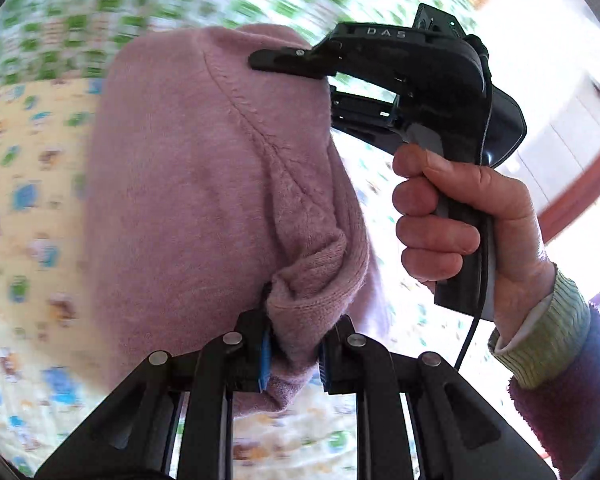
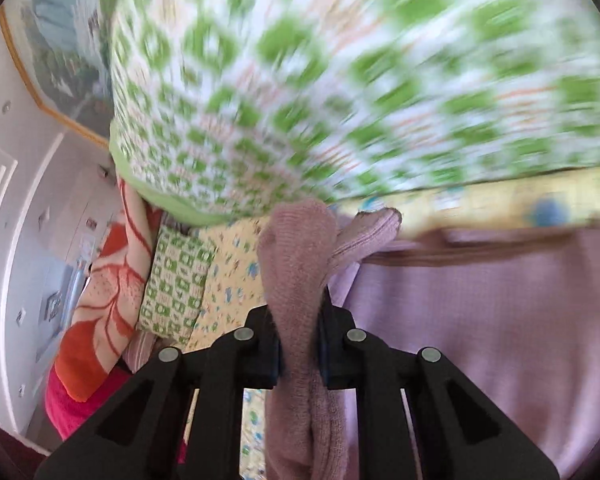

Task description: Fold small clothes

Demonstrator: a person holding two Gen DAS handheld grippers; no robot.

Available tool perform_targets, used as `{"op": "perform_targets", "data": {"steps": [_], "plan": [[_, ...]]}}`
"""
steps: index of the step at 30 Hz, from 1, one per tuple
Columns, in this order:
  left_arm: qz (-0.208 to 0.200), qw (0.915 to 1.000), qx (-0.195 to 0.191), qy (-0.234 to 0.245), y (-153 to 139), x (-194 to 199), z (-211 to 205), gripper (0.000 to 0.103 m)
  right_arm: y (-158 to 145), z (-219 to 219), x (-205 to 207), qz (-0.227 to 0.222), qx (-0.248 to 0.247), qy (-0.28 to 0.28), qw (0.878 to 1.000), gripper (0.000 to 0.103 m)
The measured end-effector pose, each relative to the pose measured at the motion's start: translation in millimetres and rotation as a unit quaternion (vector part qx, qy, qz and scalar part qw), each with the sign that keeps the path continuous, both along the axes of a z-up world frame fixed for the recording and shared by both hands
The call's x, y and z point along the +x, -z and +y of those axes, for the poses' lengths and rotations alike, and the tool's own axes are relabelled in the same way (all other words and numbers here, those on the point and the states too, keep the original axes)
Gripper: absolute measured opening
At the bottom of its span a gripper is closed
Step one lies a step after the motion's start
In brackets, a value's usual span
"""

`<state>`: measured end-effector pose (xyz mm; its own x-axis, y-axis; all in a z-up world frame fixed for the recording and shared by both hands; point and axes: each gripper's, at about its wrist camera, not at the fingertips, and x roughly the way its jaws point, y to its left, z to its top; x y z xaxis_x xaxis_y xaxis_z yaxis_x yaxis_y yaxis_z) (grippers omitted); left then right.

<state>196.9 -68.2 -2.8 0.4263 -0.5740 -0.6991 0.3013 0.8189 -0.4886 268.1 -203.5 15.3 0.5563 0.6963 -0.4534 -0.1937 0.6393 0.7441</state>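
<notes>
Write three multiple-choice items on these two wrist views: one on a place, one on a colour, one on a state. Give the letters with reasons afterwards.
1. Where does the right gripper meet the garment in the left wrist view?
A. at its upper part
B. at its lowest hem
C. nowhere, it hangs apart

2. What colour is the knitted garment?
A. navy
B. dusty pink-mauve
C. bright yellow

3. How does the left gripper stand?
A. wide open, empty
B. shut on bunched knit
C. shut on a sheet corner

Answers:
1 A, its finger lies against the knit near the top, above the seam.
2 B, both views show the same mauve-pink wool.
3 B, a fold of the garment is pinched between its blue pads.

The right gripper likewise clamps a bunch of the garment, above the patterned bedsheet.
</notes>
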Motion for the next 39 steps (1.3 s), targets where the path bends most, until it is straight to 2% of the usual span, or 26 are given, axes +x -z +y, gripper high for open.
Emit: {"op": "perform_targets", "data": {"steps": [5,7,14,16,18,22,24,25,30,33,35,39], "plan": [[0.01,0.9985,0.018,0.05,16.3,-4.3,-51.7,0.017,35.6,-72.7,-39.6,0.041,-0.019,0.081,0.996,0.015],[0.01,0.9978,0.026,0.061,19.4,-3.8,-63.2,0.017,46.8,-88.7,-48.6,0.047,-0.021,0.102,0.993,0.015],[-0.004,0.9955,0.039,0.086,18.6,2.2,-77.3,0.017,44.4,-110.8,-64.9,0.005,0.01,0.133,0.991,0.015],[0.004,0.9948,0.049,0.089,27.3,6.7,-79.8,0.017,50.9,-113.6,-62.7,0.014,0.002,0.136,0.991,0.015],[0.014,0.9944,0.057,0.088,40.2,12.4,-73.8,0.018,62.4,-115.6,-59.9,0.032,-0.012,0.143,0.989,0.015],[0.033,0.9945,0.055,0.083,51.3,19.1,-71.9,0.023,82.6,-120.2,-59.0,0.054,-0.01,0.145,0.988,0.017],[0.04,0.9944,0.046,0.086,53.5,24.7,-70.3,0.031,85.4,-122.2,-61.4,0.059,-0.007,0.15,0.987,0.024],[0.042,0.9942,0.042,0.089,53.6,24.4,-68.4,0.034,85.0,-123.7,-63.5,0.061,-0.01,0.155,0.986,0.032],[0.049,0.9926,0.032,0.106,52.2,14.5,-45.9,0.044,73.0,-137.0,-93.1,0.052,-0.011,0.19,0.98,0.047],[0.047,0.9932,0.029,0.103,46.5,1.4,-24.6,0.047,63.6,-137.9,-121.1,0.041,-0.007,0.202,0.978,0.048],[0.052,0.9946,0.031,0.085,45.6,-3.5,-5.2,0.051,58.4,-132.7,-141.9,0.033,-0.005,0.203,0.979,0.048],[0.062,0.9965,0.031,0.048,47.3,-6.5,30.6,0.051,55.4,-109.3,-171.2,0.033,-0.005,0.184,0.982,0.048]]}}
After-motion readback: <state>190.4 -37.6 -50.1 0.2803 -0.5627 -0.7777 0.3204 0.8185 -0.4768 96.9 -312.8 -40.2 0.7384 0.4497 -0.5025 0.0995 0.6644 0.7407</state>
